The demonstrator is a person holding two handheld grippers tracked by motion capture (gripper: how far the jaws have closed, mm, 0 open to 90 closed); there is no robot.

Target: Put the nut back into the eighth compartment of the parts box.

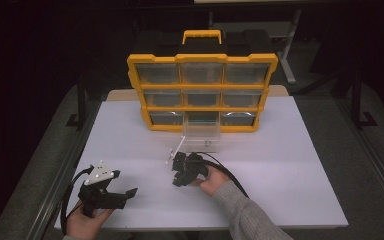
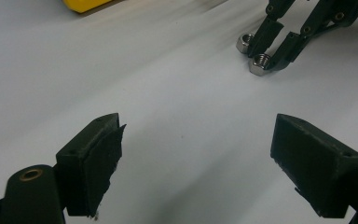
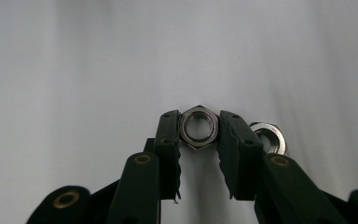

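Right gripper clamped a hex nut on the table.
Second nut lay at its three o'clock; left gripper gaped idle. Next, likely lifting toward the pulled-out drawer.

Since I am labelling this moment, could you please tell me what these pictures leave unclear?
- Organizer drawer contents: high view, too dim and small.
- Second nut: right gripper view, partly hidden behind a finger of the right gripper, which is shut on the nut.
- Pulled-out clear drawer: high view, contents too small to tell.

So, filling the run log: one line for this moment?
right claw: shut on hex nut | second nut: beside | left claw: open
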